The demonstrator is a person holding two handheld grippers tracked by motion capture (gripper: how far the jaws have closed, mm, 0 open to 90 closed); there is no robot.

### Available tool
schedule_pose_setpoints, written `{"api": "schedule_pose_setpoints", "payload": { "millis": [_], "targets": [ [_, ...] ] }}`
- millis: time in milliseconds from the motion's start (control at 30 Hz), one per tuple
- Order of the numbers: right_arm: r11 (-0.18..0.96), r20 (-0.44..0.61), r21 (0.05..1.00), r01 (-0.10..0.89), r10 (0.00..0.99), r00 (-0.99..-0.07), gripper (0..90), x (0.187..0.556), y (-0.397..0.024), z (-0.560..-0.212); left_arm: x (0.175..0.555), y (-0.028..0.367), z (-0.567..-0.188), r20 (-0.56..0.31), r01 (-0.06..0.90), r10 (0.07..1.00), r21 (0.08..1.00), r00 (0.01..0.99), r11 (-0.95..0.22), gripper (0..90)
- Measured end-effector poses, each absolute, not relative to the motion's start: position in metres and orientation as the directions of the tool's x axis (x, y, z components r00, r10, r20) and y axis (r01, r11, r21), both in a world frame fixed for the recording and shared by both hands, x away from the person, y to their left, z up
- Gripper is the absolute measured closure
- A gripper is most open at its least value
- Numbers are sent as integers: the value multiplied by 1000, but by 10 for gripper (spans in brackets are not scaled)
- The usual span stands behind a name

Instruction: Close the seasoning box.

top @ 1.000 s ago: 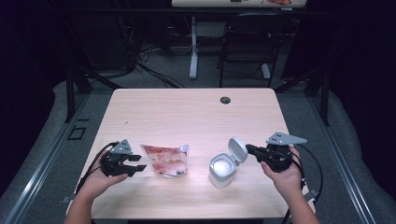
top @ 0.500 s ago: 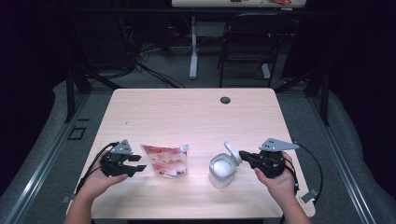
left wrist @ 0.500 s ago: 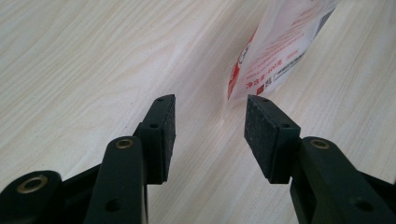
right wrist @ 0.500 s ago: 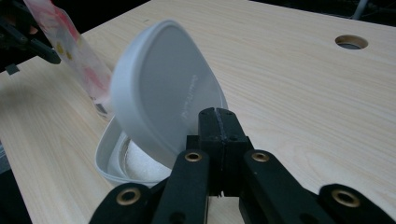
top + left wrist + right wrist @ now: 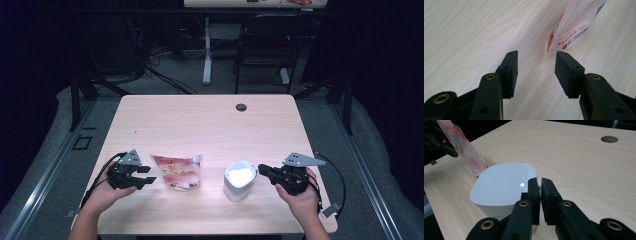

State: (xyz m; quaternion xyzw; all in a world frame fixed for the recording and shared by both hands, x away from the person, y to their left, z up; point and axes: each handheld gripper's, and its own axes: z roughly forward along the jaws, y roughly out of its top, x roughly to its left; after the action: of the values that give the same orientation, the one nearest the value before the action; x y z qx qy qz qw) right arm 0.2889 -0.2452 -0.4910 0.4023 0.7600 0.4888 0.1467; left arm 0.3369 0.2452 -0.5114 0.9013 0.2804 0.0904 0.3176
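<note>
the lid of the white container (image 5: pixel 240 178) was standing open a second ago and now it lies flat and closed; the right gripper (image 5: pixel 263 170) has pushed it down and is just beside its rim. its jaws have just been opening a little, with only a thin gap between the pads and nothing between them, so i judge the closing step is finished and the hand can let go. the left gripper (image 5: pixel 148 176) has not moved; its jaws stand wide and hold nothing, with the corner of the red and white pouch (image 5: pixel 179 171) just ahead of its tips. container and pouch stand near the front edge of the table (image 5: pixel 200 120), between the two hands. the far half of the table is free, with only a cable hole (image 5: pixel 241 107) near the back edge, so there is much room to move forward.
</note>
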Motion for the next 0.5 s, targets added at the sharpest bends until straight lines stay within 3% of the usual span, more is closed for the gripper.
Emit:
{"api": "schedule_pose_setpoints", "payload": {
  "millis": [500],
  "targets": [
    [182,177,844,505,794,-582,600,285,-266,-507,337,244,-512,-6,448,565,616,825,-648,530]
  ]
}}
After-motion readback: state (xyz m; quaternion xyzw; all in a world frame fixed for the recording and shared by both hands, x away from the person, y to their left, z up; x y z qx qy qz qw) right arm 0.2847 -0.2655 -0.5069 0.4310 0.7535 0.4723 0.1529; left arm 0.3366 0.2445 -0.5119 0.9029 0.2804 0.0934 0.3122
